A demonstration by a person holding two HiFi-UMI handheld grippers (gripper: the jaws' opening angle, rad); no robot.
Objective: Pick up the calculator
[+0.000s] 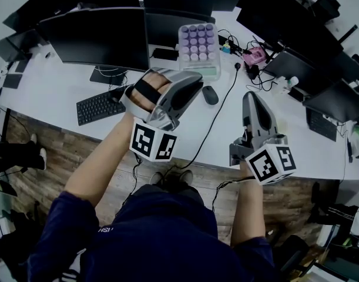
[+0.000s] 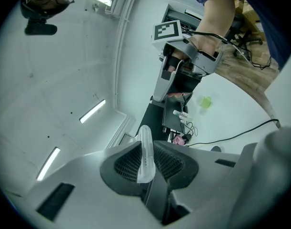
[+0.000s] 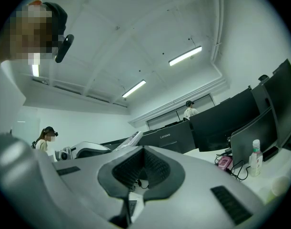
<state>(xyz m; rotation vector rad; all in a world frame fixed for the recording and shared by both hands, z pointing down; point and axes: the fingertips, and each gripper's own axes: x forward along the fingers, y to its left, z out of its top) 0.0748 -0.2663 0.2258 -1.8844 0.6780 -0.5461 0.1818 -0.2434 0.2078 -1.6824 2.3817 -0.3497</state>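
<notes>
- Calculator point(image 1: 197, 47), a pale one with rows of purple keys, is hanging in the air over the table point(image 1: 61, 87), its key face turned up toward the head view.
- Left tongs point(image 1: 193, 81) are gripping it by its near edge. In the left gripper view the ribbed pads are pressing on both faces of the thin, pale body point(image 2: 145, 147), which is showing edge-on between them.
- A marker cube point(image 1: 153, 141) is riding at the rear of the left tongs, by the person's forearm.
- Right tongs point(image 1: 251, 97) are hovering well to the right of the calculator, pointing the same way. In the right gripper view their jaws point(image 3: 138, 175) are standing only narrowly apart, with nothing between them.
- A black mouse point(image 1: 210, 94) is lying on the table between the two tongs in the head view, and a black cable point(image 1: 217, 116) is trailing past it toward the near edge.
- A black keyboard point(image 1: 100, 106) is sitting to the left of the left tongs.
- Dark monitors point(image 1: 97, 37) are standing along the back of the table, behind the calculator.
</notes>
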